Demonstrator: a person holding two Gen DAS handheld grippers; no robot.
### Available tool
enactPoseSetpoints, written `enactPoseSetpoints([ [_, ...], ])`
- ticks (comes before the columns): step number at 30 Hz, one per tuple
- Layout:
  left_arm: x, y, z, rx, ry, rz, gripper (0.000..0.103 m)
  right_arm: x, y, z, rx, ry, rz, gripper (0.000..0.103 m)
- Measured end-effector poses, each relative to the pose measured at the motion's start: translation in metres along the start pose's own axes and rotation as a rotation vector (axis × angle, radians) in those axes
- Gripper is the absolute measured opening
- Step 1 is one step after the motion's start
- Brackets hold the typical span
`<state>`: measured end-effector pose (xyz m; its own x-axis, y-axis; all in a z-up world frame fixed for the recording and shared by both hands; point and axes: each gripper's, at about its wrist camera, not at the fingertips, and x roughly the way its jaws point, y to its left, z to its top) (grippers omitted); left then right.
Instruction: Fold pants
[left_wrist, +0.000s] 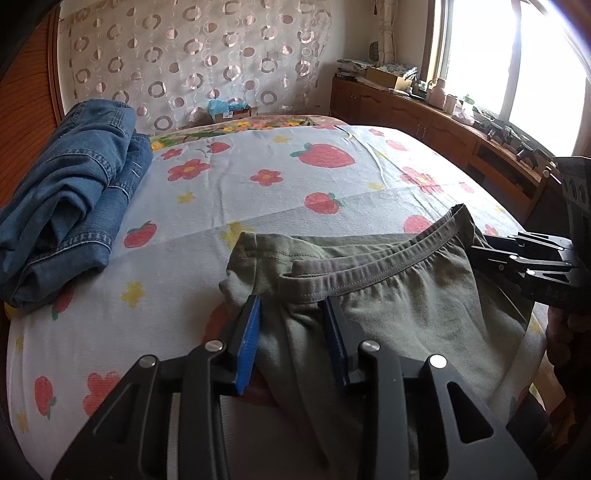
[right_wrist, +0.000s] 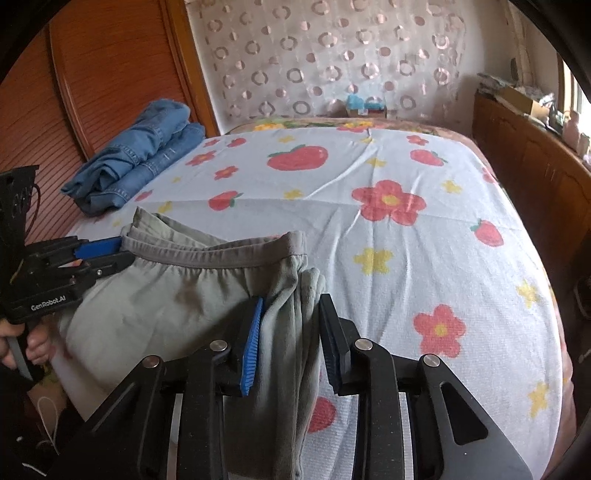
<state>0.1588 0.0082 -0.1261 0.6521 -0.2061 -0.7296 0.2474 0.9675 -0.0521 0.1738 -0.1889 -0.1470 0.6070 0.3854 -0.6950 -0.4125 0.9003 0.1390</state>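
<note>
2 grippers (left_wrist: 291, 302) (right_wrist: 291, 299) grip 1 green pants (left_wrist: 388, 314); 1 folded jeans (left_wrist: 70, 192).

A home bedroom, by daylight. Across most of both views, a bed (right_wrist: 406, 258) under a white sheet printed with strawberries and red and yellow flowers. Behind it, a curtain (left_wrist: 192, 55) patterned with rings, hung along the far wall. To one side, a slatted wooden panel (right_wrist: 110, 66), perhaps a wardrobe door. Along the opposite wall, a low wooden cabinet (left_wrist: 424, 114) beneath a bright window (left_wrist: 517, 55), its top crowded with boxes, jars and small clutter too blurred to name. On the bed, folded jeans (left_wrist: 70, 192) and grey-green pants (left_wrist: 388, 302), household laundry.
</note>
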Motion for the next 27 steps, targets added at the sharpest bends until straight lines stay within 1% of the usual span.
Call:
enactPoseSetpoints([
  [3,0.0,0.001,0.001,0.005,0.005,-0.003,0.033,0.0,-0.001,0.0,0.004,-0.005,0.003,0.028],
  [6,-0.001,0.004,0.004,-0.022,0.021,-0.016,0.033,0.001,0.003,0.001,-0.028,-0.005,-0.021,0.028],
  [9,-0.007,0.008,0.008,-0.043,0.011,-0.023,0.033,0.002,0.004,0.001,-0.041,-0.003,-0.023,0.029],
  [13,-0.009,0.01,0.015,-0.038,0.001,-0.02,0.033,0.002,0.003,0.0,-0.039,-0.004,-0.016,0.029],
  [17,0.004,0.011,0.017,-0.02,0.042,-0.008,0.034,0.002,0.002,0.001,-0.042,-0.003,-0.019,0.029],
  [19,0.011,0.011,0.016,-0.018,0.06,0.0,0.04,0.002,0.003,0.001,-0.041,-0.003,-0.018,0.029],
  [22,0.013,0.016,0.014,-0.038,0.058,0.002,0.05,0.002,0.003,0.001,-0.042,-0.004,-0.019,0.029],
  [23,0.014,0.02,0.014,-0.062,0.061,0.01,0.058,0.002,0.003,0.0,-0.043,-0.004,-0.02,0.029],
  [25,0.014,0.023,0.012,-0.064,0.052,-0.002,0.058,0.002,0.003,0.0,-0.042,-0.004,-0.019,0.029],
  [27,0.014,0.02,0.011,-0.036,0.051,0.009,0.059,0.002,0.004,0.0,-0.042,-0.004,-0.019,0.029],
])
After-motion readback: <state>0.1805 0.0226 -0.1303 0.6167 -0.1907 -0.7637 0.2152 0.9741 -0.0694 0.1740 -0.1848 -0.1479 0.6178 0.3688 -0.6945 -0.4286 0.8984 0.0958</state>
